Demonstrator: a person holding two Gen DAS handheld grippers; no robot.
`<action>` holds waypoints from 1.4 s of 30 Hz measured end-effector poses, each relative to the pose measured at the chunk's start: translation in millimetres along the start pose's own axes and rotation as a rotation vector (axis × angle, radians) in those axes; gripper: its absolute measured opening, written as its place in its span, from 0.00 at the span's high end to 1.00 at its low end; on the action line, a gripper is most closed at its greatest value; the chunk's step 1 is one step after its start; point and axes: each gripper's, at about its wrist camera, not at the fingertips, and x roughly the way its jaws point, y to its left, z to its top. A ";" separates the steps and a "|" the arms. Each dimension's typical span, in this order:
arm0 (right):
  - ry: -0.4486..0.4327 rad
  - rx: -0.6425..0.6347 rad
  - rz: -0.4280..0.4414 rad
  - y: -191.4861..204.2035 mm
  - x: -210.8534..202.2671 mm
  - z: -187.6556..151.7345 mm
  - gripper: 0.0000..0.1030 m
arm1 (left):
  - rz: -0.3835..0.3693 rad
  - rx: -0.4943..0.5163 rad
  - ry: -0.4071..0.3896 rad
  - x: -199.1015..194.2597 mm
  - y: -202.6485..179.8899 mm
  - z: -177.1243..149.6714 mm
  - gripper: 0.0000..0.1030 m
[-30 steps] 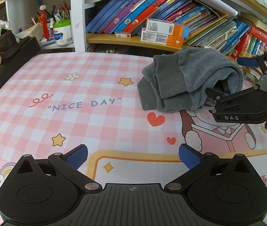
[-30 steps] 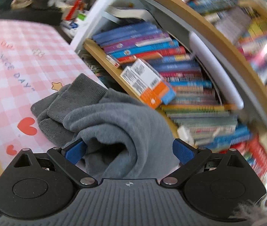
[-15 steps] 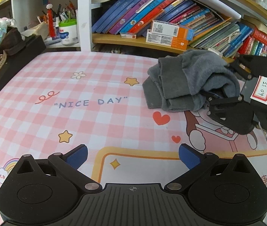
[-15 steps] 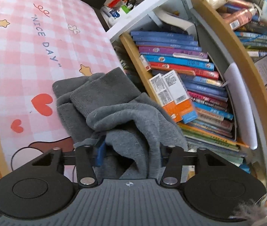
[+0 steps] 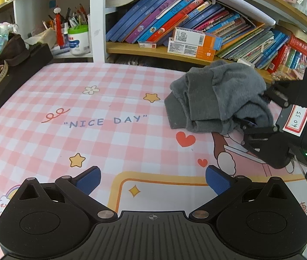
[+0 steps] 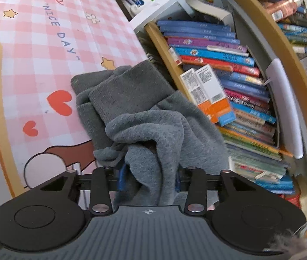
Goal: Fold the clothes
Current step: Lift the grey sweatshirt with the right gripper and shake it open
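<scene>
Folding has hardly begun here. The crumpled grey knitted garment lies in a loose heap on the pink checked tablecloth with cartoon prints, near the far edge of the table, just in front of the wooden bookshelf with slanting coloured books. No flat layer and no clean fold line is visible; the cloth is bunched, with a ribbed cuff or hem turned outward toward the red heart print.

The right gripper has its jaws closing on a thick bunch of the grey fabric, and the blue pads already press on the cloth from both sides. The left gripper hovers low over the bare cloth of the table, well apart from the garment, with its jaws spread wide and nothing between them.

By this view, only the first grasp is made. What probably remains is nearly everything: to lift and spread the garment flat, to find its edges, then to fold it and to smooth it.
</scene>
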 end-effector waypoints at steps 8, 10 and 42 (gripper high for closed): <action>0.059 0.178 0.071 -7.0 -10.3 -0.5 0.79 | -0.010 -0.005 -0.013 -1.1 6.0 -0.2 0.00; 0.065 0.218 0.095 -5.7 -15.9 -0.4 0.79 | -0.021 -0.005 -0.018 -1.0 7.9 0.2 0.00; -0.067 1.189 0.163 -26.8 -154.8 95.3 0.86 | -0.246 -0.121 -0.153 -7.3 165.7 31.2 0.00</action>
